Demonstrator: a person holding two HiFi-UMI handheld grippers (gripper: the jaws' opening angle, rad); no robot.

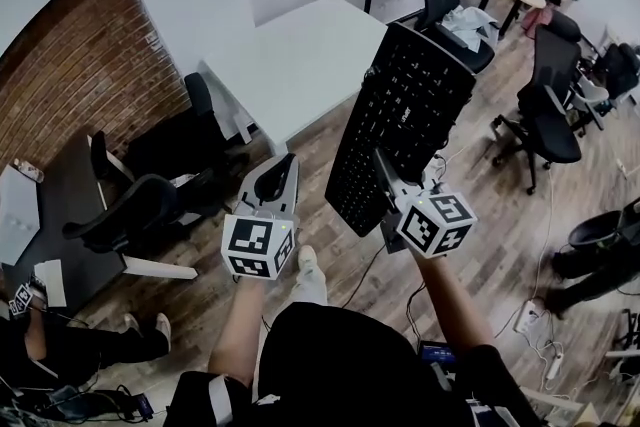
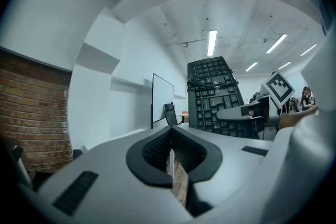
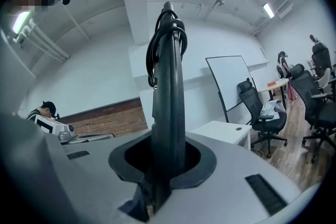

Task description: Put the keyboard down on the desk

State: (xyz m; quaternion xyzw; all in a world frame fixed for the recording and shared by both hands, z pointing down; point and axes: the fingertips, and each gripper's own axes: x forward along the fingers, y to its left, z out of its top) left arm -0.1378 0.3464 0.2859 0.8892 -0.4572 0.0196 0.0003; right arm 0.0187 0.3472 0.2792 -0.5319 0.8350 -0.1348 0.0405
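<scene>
Presently we held the keyboard point(image 1: 400, 120) aloft, pinched in the right fingers point(image 3: 202, 160), left fingers point(image 2: 149, 152) pressed together, judging that lowering it onto the worktop point(image 1: 300, 55) ahead came next.

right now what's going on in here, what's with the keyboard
A person is holding a hand-held gripper in each hand. The right hand-held gripper is clamped on the near edge of a black keyboard and holds it up in the air, with its cable coiled at the far end. The left hand-held gripper is shut and empty. The keyboard isn't on the white desk yet.
</scene>
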